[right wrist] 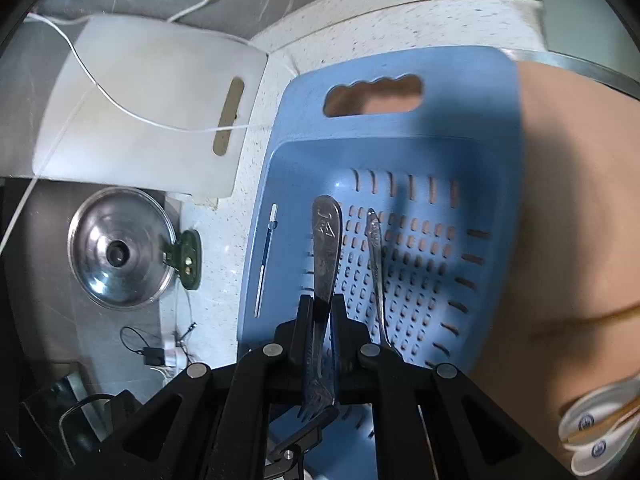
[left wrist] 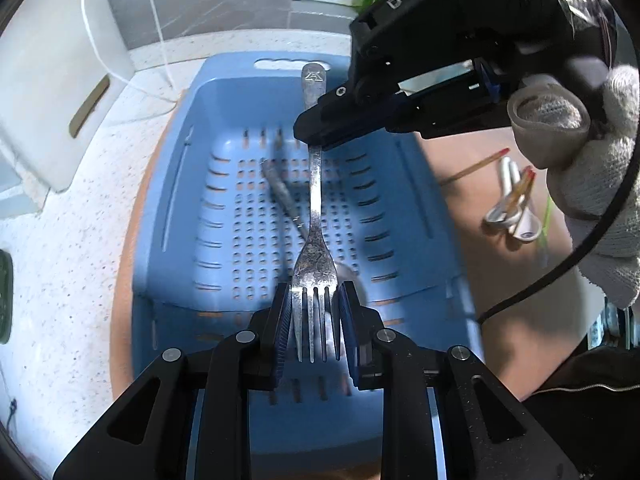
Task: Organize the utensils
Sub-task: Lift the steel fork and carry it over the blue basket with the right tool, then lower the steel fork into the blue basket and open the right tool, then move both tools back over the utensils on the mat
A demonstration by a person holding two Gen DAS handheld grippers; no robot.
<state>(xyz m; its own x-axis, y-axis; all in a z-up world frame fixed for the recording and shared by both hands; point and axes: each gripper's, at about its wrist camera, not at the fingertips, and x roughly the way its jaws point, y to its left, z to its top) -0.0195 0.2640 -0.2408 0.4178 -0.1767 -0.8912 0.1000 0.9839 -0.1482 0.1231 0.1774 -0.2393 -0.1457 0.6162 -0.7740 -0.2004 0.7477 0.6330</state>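
The silver metal fork (left wrist: 315, 240) hangs above the perforated blue plastic basket (left wrist: 208, 128), held by both tools: the left gripper (left wrist: 314, 312) clamps its tines, the right gripper (left wrist: 320, 136) pinches its handle.

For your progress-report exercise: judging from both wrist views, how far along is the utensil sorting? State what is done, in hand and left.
Done: one metal utensil already lies in the blue basket.
In hand: a fork held over the basket by both grippers, the left gripper at the tines, the right gripper on the handle.
Left: white spoons and chopsticks lie on the tan mat beside the basket.
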